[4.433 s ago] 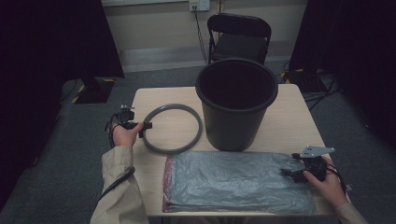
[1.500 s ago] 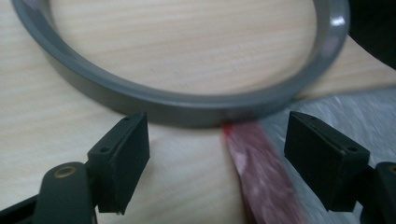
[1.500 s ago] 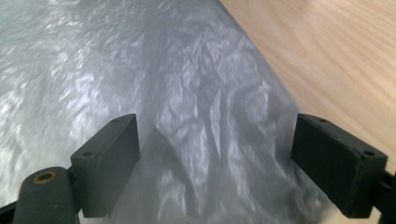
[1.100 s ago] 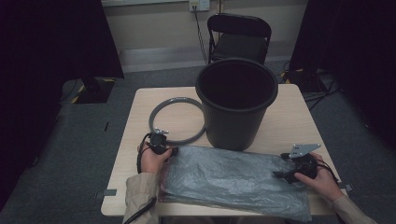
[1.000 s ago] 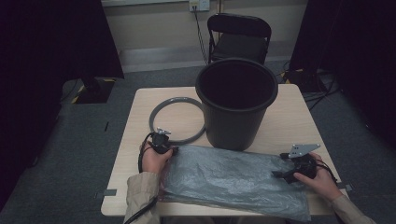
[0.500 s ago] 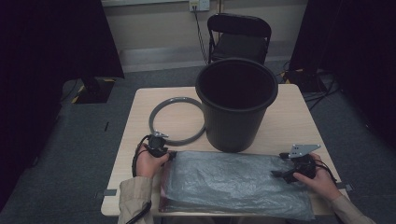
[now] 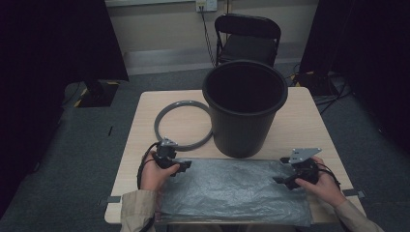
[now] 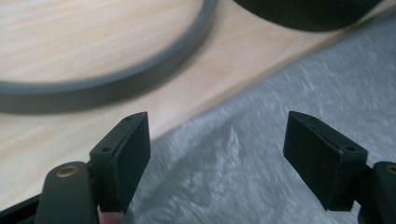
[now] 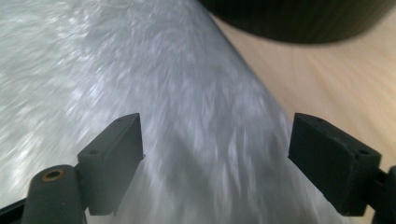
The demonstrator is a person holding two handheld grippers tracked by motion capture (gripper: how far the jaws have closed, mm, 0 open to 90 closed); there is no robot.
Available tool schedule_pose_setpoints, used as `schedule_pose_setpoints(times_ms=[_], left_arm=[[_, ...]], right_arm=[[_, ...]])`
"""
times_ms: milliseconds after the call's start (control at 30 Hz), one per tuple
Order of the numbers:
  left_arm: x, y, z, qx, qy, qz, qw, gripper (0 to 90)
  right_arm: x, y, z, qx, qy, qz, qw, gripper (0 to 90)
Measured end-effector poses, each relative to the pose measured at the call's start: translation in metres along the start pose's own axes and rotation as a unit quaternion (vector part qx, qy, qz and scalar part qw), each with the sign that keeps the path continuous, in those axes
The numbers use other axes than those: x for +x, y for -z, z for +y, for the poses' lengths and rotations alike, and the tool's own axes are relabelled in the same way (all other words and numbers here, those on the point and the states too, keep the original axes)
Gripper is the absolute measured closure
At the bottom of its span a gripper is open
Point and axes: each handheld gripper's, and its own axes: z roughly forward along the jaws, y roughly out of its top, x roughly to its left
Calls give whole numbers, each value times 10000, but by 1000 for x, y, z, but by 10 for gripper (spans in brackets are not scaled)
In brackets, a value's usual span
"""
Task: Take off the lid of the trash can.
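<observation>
High view: We see our left gripper point(image 7: 183, 166) at the near-left corner of the grey bag point(image 7: 232, 191), our right gripper point(image 7: 280, 180) at its right end. The black bin point(image 7: 244, 108) stands beyond both.
Left gripper view: Our jaws have just opened wide, holding nothing; the bag lies under them, the grey ring point(image 8: 116, 79) beyond.
Right gripper view: Our jaws stand wide apart, holding nothing, above the bag.

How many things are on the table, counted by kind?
Black bin: 1
Grey ring: 1
Grey plastic bag: 1
Total: 3
</observation>
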Motion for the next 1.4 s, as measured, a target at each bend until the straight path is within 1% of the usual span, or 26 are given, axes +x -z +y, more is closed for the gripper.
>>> schedule_pose_setpoints(times_ms=[33, 67, 133, 200, 233, 267, 300, 367, 467, 533, 567, 600, 633, 667, 733, 833, 900, 967, 1000, 1067, 1100, 1167, 1233, 1267, 1333, 1400], left_arm=[[-1, 0, -1, -3, 29, 11, 10000, 225], [-1, -1, -2, 6, -16, 1, 10000, 222], [-4, -3, -4, -13, 1, -31, 10000, 221], [-7, -5, -4, -20, -13, -61, 10000, 221], [-9, -6, -4, -38, 10, -85, 10000, 221], [-11, -6, -4, -16, -36, -132, 9999, 221], [-12, -6, -3, -13, -58, -121, 9999, 221], [-15, -6, -2, -19, -96, -183, 9998, 219], [-16, -6, 0, -54, -145, -213, 9997, 214], [-16, -6, -1, -11, -131, -194, 9997, 214], [-16, -7, -2, -13, -123, -207, 9997, 214], [-15, -7, -3, 16, -142, -212, 9997, 214], [-15, -7, -5, 52, -133, -217, 9997, 214], [-15, -8, -7, 68, -136, -213, 9997, 215], [-14, -9, -11, 94, -127, -208, 9997, 214], [-13, -11, -14, 108, -124, -160, 9997, 215], [-15, -12, -15, 130, -180, -171, 9996, 215], [-19, -15, -16, 125, -208, -216, 9995, 214], [-20, -16, -16, 163, -256, -231, 9993, 214], [-23, -18, -16, 175, -301, -257, 9991, 207], [-24, -18, -15, 177, -313, -248, 9990, 206], [-25, -19, -14, 138, -345, -340, 9987, 206], [-26, -21, -12, 176, -398, -330, 9985, 200], [-26, -22, -11, 181, -447, -354, 9982, 196], [-27, -23, -9, 189, -465, -387, 9980, 194], [-29, -25, -7, 207, -565, -423, 9973, 189]], right_arm=[[-1, 5, -5, 13, -71, 32, 10000, 171], [-1, 8, -10, 33, -132, 39, 9999, 173], [-1, 13, -21, 98, -187, 1, 9998, 177], [0, 10, -25, 225, -139, -58, 9996, 180], [0, 7, -24, 244, -109, -65, 9996, 179], [1, 4, -23, 199, -144, -26, 9997, 170], [1, -2, -19, 143, -131, -13, 9998, 168], [2, -11, -11, 129, -91, 29, 9999, 168], [10, -34, 10, 53, 25, 136, 9999, 167], [16, -53, 26, -71, -40, 80, 9999, 166], [21, -62, 36, -70, 3, 34, 10000, 169], [23, -65, 40, -57, 31, 0, 10000, 185], [25, -66, 45, -128, 51, -41, 9999, 192], [26, -65, 47, -208, 19, -13, 9998, 180], [26, -52, 44, -292, 0, 14, 9996, 167], [26, -31, 31, -170, 134, 105, 9997, 167], [28, -24, 19, -52, 157, 199, 9997, 170], [31, -23, 11, 38, 163, 258, 9995, 175], [34, -25, 7, 107, 169, 256, 9995, 181], [35, -29, 6, 63, 87, 233, 9997, 152], [35, -32, 9, 57, 106, 212, 9997, 155], [34, -39, 16, 73, 102, 185, 9998, 155], [31, -49, 25, 44, 42, 145, 9999, 147], [31, -54, 29, 36, -9, 106, 9999, 147], [30, -65, 38, -19, -101, 5, 9999, 147], [30, -72, 44, -93, -205, -86, 9997, 147]])
